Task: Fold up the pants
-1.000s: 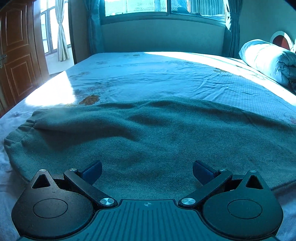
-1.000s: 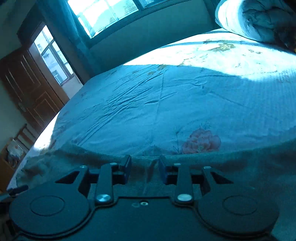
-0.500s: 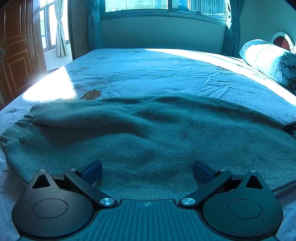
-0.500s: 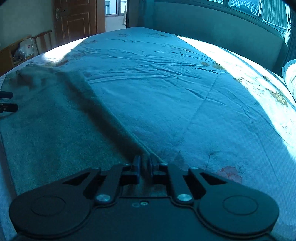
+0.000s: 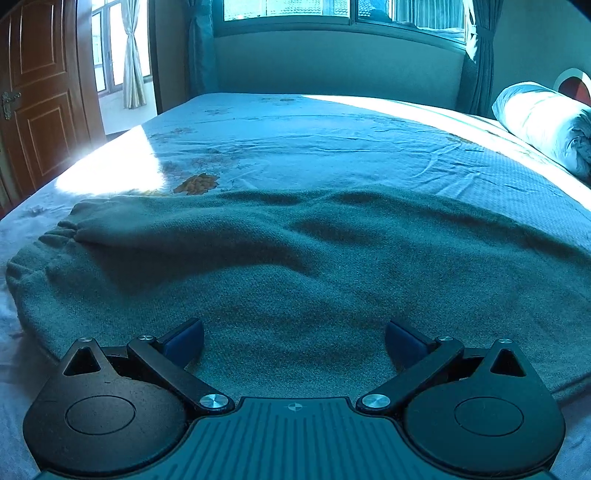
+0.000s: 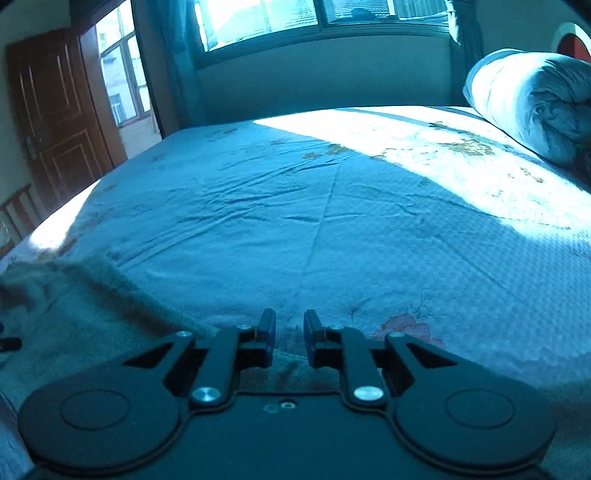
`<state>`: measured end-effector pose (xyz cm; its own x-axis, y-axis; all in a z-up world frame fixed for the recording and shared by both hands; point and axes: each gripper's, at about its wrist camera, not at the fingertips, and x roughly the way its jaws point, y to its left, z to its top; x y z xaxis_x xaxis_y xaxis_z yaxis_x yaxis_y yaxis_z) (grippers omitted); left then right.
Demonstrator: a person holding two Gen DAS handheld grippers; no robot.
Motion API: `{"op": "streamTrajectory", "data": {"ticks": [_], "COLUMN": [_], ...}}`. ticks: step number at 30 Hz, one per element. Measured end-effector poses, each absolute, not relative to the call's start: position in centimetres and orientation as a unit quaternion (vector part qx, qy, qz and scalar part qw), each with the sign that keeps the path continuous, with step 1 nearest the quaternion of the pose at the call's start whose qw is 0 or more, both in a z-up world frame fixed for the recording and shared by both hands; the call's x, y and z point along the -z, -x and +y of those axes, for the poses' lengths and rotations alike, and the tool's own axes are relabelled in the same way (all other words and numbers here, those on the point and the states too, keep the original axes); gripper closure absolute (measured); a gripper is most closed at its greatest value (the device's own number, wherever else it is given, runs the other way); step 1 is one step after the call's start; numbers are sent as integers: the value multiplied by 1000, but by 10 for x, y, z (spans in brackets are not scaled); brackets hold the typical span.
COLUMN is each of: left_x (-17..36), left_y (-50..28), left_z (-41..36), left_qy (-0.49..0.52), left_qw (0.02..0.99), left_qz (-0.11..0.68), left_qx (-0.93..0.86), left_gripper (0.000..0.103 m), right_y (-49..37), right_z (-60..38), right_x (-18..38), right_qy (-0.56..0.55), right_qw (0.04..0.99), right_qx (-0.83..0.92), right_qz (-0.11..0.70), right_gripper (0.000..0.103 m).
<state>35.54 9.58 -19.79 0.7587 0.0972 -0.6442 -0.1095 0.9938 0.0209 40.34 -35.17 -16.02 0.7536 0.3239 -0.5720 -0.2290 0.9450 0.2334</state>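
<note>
Grey-green fleece pants [image 5: 295, 266] lie spread across the near part of the bed, with an elastic cuff or waistband at the left [image 5: 55, 236]. My left gripper [image 5: 294, 338] is wide open and empty, low over the near edge of the pants. My right gripper [image 6: 289, 328] has its jaws a narrow gap apart over the far edge of the pants [image 6: 85, 314], with fabric under and between the fingers; whether it pinches the cloth cannot be told.
The bed [image 5: 332, 147] has a light blue floral sheet. A rolled duvet [image 6: 528, 107] lies at the right by the headboard. A wooden door [image 5: 40, 103] stands at the left and a window [image 5: 332, 11] is behind the bed.
The left gripper has barely moved and stayed open. The right gripper has swung back to face the window, and its jaws have spread slightly from nearly shut.
</note>
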Motion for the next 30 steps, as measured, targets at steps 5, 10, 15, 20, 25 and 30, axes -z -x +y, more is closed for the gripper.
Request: {"op": "streamTrajectory", "data": {"ticks": [5,10,15,20,25,30], "left_x": [200,198,198,194,192,189], "left_y": [-355,-355,-352,-344,-336,-330], "left_z": [91,92,90,85,80,79], "left_qy": [8,8,8,13,5,2], "left_qw": [938,937,938,940,940,941], "left_qz": [341,345,341,339,339,338], "left_qx": [-60,-56,-55,-38,-29,-23], "left_gripper": [0,0,0,0,0,0], "right_y": [-403,-400,-333,-277,-256,-254], "right_z": [-350,-377,-369,-381,-407,-421], "right_x": [187,180,158,167,197,206], "right_qy": [-78,-139,-134,-218,-379,-445], "right_qw": [903,919,921,897,844,817], "right_qx": [-182,-107,-166,-152,-101,-90], "right_qz": [382,354,327,354,366,356], "right_gripper": [100,103,93,89,89,90]}}
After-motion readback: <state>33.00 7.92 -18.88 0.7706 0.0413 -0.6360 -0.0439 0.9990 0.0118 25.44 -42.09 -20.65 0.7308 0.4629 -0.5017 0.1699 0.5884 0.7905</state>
